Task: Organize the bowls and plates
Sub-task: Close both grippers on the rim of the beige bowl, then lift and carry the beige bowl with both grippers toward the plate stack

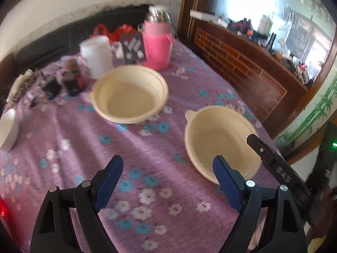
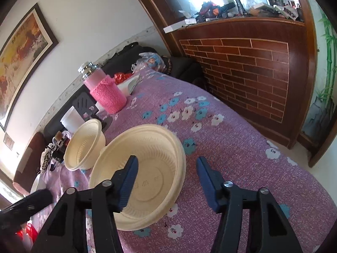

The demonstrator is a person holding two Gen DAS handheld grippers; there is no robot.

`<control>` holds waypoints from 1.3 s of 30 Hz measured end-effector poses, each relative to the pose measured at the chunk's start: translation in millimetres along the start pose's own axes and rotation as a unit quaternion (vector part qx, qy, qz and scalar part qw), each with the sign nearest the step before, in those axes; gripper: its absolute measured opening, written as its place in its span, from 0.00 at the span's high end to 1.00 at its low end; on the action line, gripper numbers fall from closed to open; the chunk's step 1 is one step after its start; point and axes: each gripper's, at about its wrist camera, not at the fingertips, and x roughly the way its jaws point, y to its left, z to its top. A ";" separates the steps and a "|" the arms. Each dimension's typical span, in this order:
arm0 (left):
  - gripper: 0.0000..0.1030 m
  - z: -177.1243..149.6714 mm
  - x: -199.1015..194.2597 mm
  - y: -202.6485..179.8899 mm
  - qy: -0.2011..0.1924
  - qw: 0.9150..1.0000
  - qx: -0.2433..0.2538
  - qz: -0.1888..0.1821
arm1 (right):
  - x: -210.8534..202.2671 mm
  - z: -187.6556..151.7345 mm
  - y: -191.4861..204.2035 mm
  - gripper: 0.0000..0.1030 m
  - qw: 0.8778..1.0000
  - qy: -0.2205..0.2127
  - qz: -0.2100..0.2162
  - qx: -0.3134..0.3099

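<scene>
Here, the right claw [image 2: 167, 181] is seen with its blue pads apart, set astride the near wall of a cream bowl [image 2: 147, 168]: the left pad [image 2: 127, 181] is inside the bowl, the right pad is outside it over the cloth, and neither is seen pressing on the rim. This bowl is placed near the worktop's [image 2: 242, 158] right edge. The left claw [image 1: 168, 181] is held wide with nothing between its pads, above bare floral cloth (purple, with blue and white flowers). A second cream bowl [image 1: 129, 97] is found toward the middle of the worktop, well apart from the first. Behind it, along the far edge, a pink knit-covered bottle [image 1: 157, 46] and a white cup [image 1: 98, 55] are stood upright.
</scene>
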 end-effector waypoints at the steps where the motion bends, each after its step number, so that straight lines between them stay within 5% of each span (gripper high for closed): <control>1: 0.23 1.6 7.5 -2.7 0.009 1.000 0.000 -0.002 | 0.5 -0.4 -0.5 0.41 1.000 0.003 0.002 0.002; 2: 0.30 2.9 12.7 -5.0 0.014 1.000 0.003 -0.003 | 1.1 -0.6 -1.1 0.41 1.000 0.006 0.004 0.005; 4: 0.59 7.2 26.3 -8.8 0.030 0.999 0.010 0.000 | 3.0 -0.9 -1.4 0.41 1.000 0.011 0.007 0.007; 6: 0.68 9.0 38.2 -9.2 0.046 0.999 0.002 -0.011 | 5.7 -1.4 -1.7 0.41 1.000 0.019 0.010 0.009; 12: 0.68 9.6 58.6 -11.7 0.058 0.998 -0.024 -0.029 | 15.6 -4.4 -2.3 0.46 0.999 0.043 0.011 0.012; 18: 0.68 6.0 75.2 -18.8 0.077 0.996 -0.030 -0.041 | 21.0 -7.3 -0.2 0.64 0.998 0.055 0.014 0.010; 23: 0.68 7.0 76.8 -23.3 0.075 0.996 -0.026 -0.041 | 21.8 -7.8 0.6 0.65 0.998 0.055 0.010 0.008; 26: 0.83 8.0 73.9 -27.8 0.068 0.997 -0.008 -0.025 | 22.9 -8.3 1.9 0.69 0.998 0.055 0.010 0.006; 31: 0.84 7.6 64.2 -25.4 0.045 0.999 -0.003 -0.007 | 24.8 -9.8 2.5 0.80 0.998 0.060 0.009 0.004; 39: 0.84 -0.7 51.8 -12.7 0.030 0.999 -0.019 -0.004 | 16.0 -13.8 18.9 0.82 0.999 0.035 0.013 -0.036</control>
